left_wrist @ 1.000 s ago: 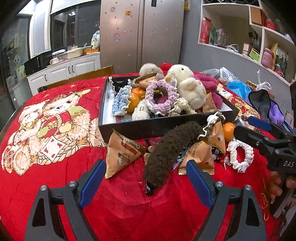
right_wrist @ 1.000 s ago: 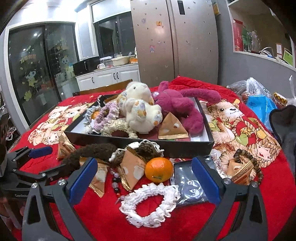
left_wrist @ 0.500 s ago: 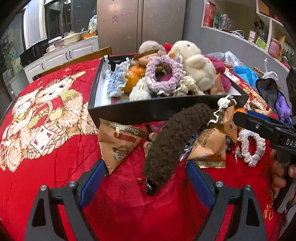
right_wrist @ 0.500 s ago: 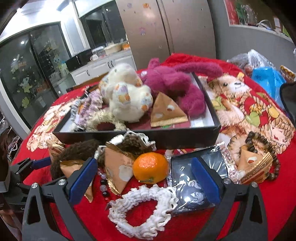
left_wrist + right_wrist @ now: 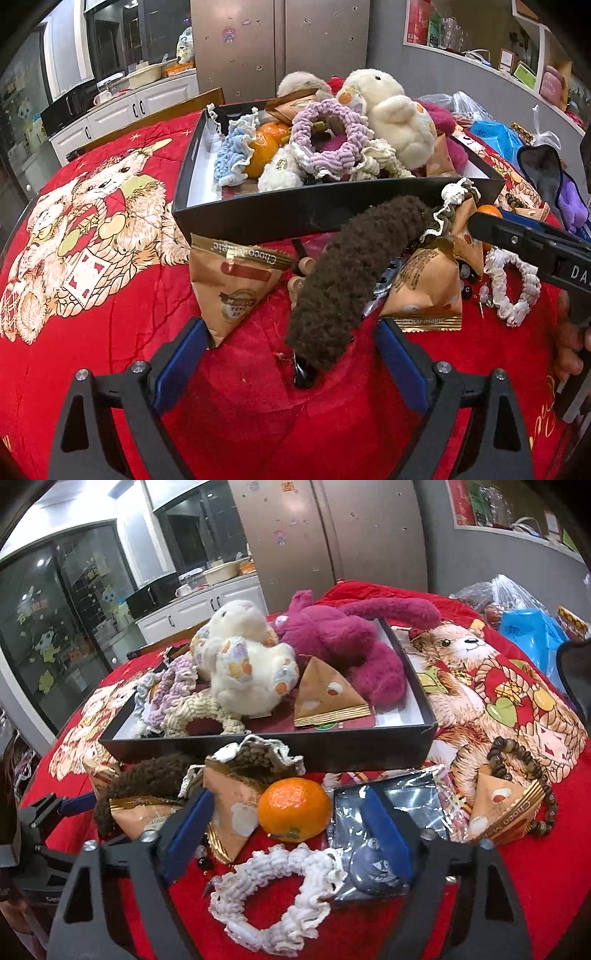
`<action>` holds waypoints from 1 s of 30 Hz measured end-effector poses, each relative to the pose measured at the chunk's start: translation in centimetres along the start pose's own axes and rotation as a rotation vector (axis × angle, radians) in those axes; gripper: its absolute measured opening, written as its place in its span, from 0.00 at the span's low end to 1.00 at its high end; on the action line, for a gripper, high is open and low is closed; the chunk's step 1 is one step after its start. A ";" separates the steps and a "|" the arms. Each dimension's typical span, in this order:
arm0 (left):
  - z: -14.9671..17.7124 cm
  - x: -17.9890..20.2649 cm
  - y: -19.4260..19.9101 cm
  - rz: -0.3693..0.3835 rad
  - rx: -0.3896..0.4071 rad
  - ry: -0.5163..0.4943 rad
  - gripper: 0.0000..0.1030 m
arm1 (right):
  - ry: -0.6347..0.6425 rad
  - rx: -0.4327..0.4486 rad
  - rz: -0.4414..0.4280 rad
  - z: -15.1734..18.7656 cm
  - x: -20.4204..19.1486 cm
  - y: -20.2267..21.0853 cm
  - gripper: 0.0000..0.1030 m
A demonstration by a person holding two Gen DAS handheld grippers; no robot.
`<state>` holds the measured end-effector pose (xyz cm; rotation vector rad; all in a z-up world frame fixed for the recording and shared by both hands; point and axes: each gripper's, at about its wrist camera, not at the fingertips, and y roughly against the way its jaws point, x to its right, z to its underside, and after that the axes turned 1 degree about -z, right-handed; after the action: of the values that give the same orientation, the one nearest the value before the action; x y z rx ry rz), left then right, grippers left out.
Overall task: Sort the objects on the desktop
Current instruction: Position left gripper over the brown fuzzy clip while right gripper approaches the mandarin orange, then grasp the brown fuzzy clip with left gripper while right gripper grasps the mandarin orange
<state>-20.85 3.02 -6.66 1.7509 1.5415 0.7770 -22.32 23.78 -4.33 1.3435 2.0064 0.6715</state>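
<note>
My left gripper (image 5: 291, 354) stands open low over the red cloth, with the tip of a brown fuzzy hair band (image 5: 354, 266) lying between its fingers, untouched. A tan snack packet (image 5: 236, 280) sits by its left finger. In the right wrist view, my right gripper (image 5: 291, 808) is closing its jaws around an orange (image 5: 293, 808); the blue pads (image 5: 384, 830) still stand apart from the fruit. A white scrunchie (image 5: 277, 882) lies just below the orange. The black box (image 5: 258, 746) behind holds plush toys, scrunchies and a packet.
A tan packet (image 5: 229, 812) crowds the right gripper's left finger and a clear bag with a badge (image 5: 424, 805) lies under the right one. A bead bracelet (image 5: 517, 749) rings another packet. A blue bag (image 5: 528, 635) sits at the far right.
The right gripper's jaws have narrowed from wide open toward the orange. Both grippers dipped closer to the table. The left jaws stay wide.
</note>
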 end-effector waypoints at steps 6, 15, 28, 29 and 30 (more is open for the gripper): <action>0.1 -0.3 0.3 0.021 0.013 0.018 0.87 | 0.064 0.008 0.033 0.4 -1.3 0.7 0.51; 0.4 -0.6 1.5 0.014 0.050 0.034 0.33 | 0.066 0.007 0.043 1.0 -1.1 1.6 0.38; 0.3 -0.9 3.6 0.037 0.112 0.051 0.30 | 0.081 0.047 0.013 0.9 -1.8 3.4 0.38; 0.2 -0.9 3.7 0.043 0.115 0.055 0.29 | 0.080 0.049 0.015 0.9 -1.8 3.4 0.38; 0.2 -0.9 3.8 0.045 0.119 0.057 0.29 | 0.082 0.047 0.012 0.9 -1.8 3.4 0.38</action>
<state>-18.60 1.80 -3.75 1.8699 1.6204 0.7779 -18.99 23.36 -2.14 1.3766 2.0927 0.6995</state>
